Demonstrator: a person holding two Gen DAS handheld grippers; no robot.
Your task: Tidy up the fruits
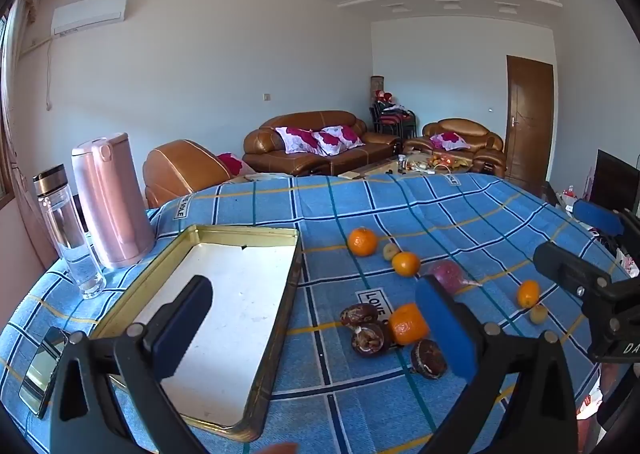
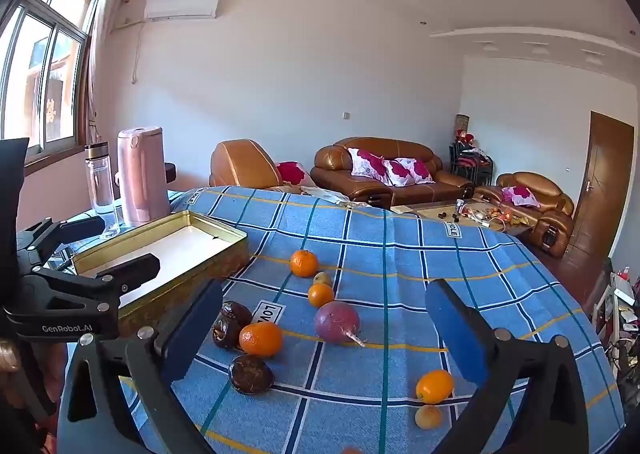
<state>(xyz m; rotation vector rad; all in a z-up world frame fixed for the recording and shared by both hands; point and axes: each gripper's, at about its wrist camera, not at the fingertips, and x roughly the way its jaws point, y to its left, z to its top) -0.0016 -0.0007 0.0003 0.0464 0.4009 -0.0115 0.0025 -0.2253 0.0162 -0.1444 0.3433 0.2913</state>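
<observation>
Fruits lie scattered on a blue checked tablecloth (image 1: 400, 210). Several oranges (image 1: 362, 241) (image 2: 261, 338), a purple passion fruit (image 2: 337, 321) (image 1: 447, 274), dark brown shrivelled fruits (image 1: 367, 339) (image 2: 251, 374) and small yellow fruits (image 2: 429, 416) show in both views. A gold-rimmed empty tin tray (image 1: 280, 232) (image 2: 160, 223) sits at the left. My left gripper (image 1: 316, 326) is open and empty above the tray's right edge and the brown fruits. My right gripper (image 2: 326, 328) is open and empty above the passion fruit and oranges; it also shows in the left wrist view (image 1: 580, 254).
A pink kettle (image 1: 110, 202) (image 2: 142, 176) and a clear bottle (image 1: 68, 230) (image 2: 100, 188) stand behind the tray. A phone (image 1: 42, 366) lies at the table's left edge. Brown sofas (image 1: 320, 142) stand beyond the table's far edge.
</observation>
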